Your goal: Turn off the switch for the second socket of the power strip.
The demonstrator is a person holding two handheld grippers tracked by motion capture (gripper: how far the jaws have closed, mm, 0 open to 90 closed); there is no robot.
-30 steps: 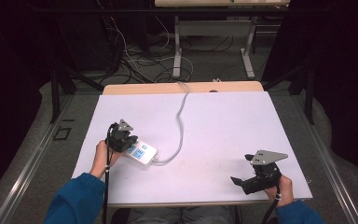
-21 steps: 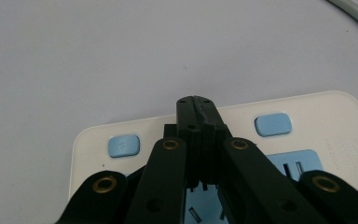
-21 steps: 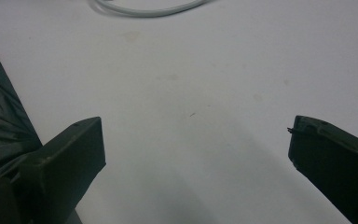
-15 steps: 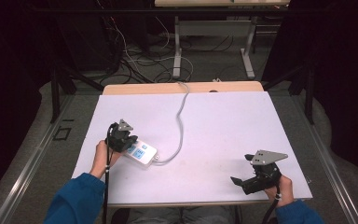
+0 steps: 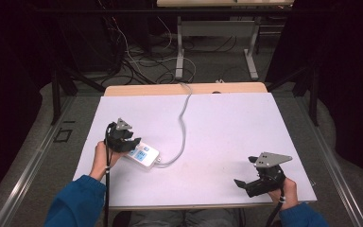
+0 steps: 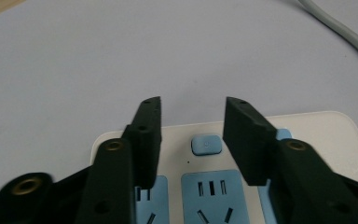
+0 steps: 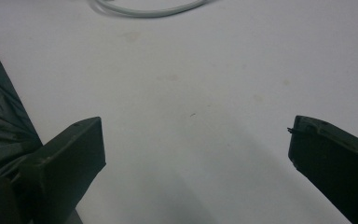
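Looking down from the high view first, the white rectangular plastic power strip with blue socket panels (image 5: 142,154) sits on the white table (image 5: 227,127) near its left edge, a bit toward the near side, with the left gripper (image 5: 128,140) parked right over its left end. The strip's long axis runs slantwise, from under that gripper toward the near-right, and its grey power cable (image 5: 183,124) leaves the right end, loops, then heads off over the far edge. The right gripper (image 5: 246,185) hangs by the near right corner, well apart from the strip, so the left hand is clearly the closer one for whatever comes next. In the left gripper view the jaws have just been opening and now stand partly apart above the strip's face, touching nothing as far as I can tell; the small blue power button (image 6: 206,144) lies dead centre in the gap, just ahead of the tips, with a blue three-pin socket (image 6: 210,196) below it. My guess is the button is what matters here. Right gripper view: jaws spread wide over bare table, nothing between them, the cable curving past at the top.
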